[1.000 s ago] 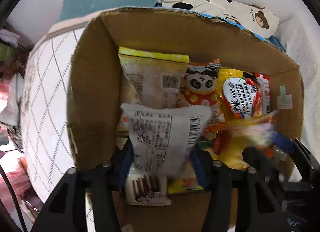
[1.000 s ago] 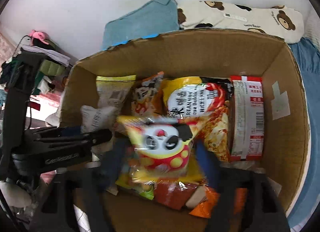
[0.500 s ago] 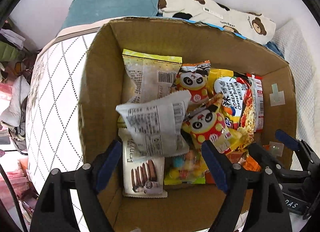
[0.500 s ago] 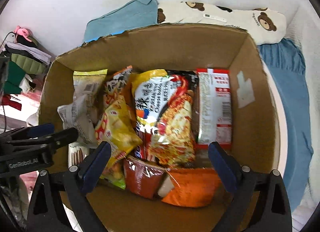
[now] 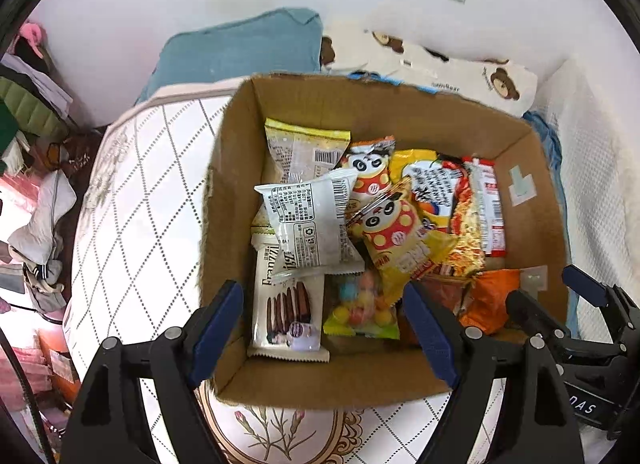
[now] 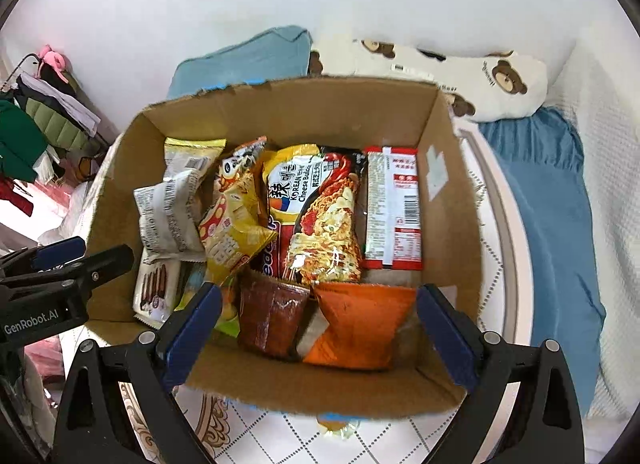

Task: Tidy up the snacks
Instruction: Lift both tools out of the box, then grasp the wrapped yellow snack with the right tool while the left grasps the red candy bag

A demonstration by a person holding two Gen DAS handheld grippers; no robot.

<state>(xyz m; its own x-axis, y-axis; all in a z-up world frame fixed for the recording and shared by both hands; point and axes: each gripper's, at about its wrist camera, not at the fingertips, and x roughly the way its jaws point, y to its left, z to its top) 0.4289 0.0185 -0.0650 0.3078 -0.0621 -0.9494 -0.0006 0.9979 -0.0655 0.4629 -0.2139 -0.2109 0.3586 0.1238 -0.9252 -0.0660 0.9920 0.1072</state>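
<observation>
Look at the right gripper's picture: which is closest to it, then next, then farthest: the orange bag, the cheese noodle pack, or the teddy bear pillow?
From the right gripper:
1. Orange bag, right between its open fingers, at the near end of the cardboard box.
2. Cheese noodle pack, in the box's middle, behind the orange bag.
3. Teddy bear pillow, outside the box, against the wall.

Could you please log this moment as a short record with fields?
container: cardboard box on a quilted mattress
contents: snack packets, among them a white packet, a panda bag, a noodle pack and an orange bag
left gripper: open, empty, above the box
right gripper: open, empty, above the box
behind the box: blue pillow, bear pillow
</observation>
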